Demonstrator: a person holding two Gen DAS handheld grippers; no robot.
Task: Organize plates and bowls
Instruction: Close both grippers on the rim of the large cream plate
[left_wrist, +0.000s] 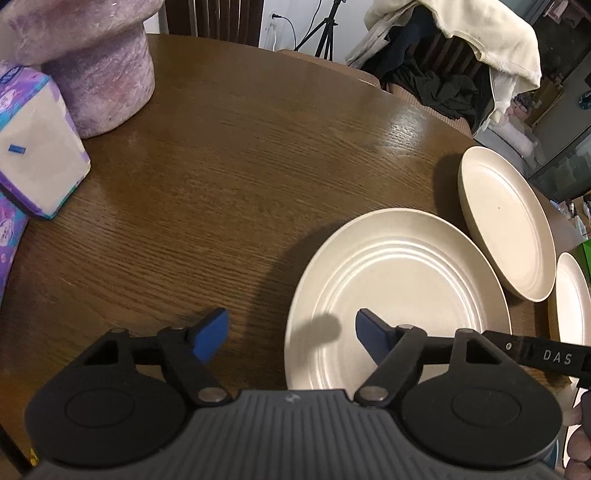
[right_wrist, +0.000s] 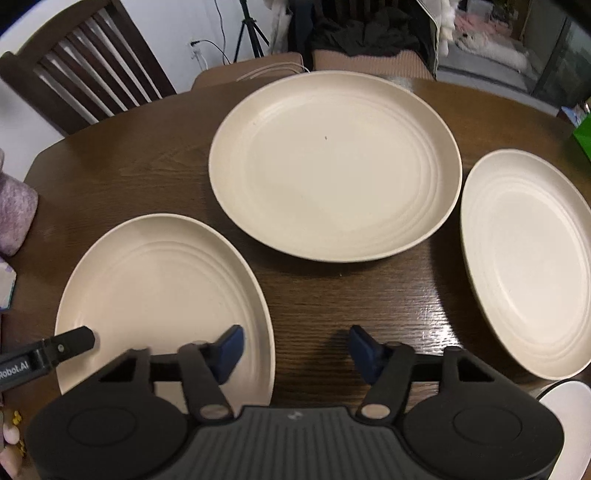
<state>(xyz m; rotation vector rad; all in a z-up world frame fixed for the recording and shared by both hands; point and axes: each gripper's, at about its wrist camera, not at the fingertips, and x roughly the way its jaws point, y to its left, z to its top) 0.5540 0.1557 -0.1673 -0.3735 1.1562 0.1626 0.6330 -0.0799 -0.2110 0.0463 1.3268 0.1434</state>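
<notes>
**Both grippers straddle the near plate's rim**

Nearest the person, the near plate (right_wrist: 162, 295) lies flat on the wooden table (left_wrist: 221, 166), and both tools sit at its edges. The left gripper (left_wrist: 291, 339) stands part-open, one pad over the plate, the other over bare wood, nothing pinched. The right gripper (right_wrist: 295, 350) is likewise part-open and empty, its left finger (right_wrist: 231, 347) above the opposite edge.

A good grasp probably means bringing one pad under the lip and one on top before closing, keeping the plate level as it lifts.

Farther off, the middle plate (right_wrist: 334, 166) looks the natural base for a stack; the right plate (right_wrist: 532, 266) lies beside it, apart. No bowls are in view.
</notes>
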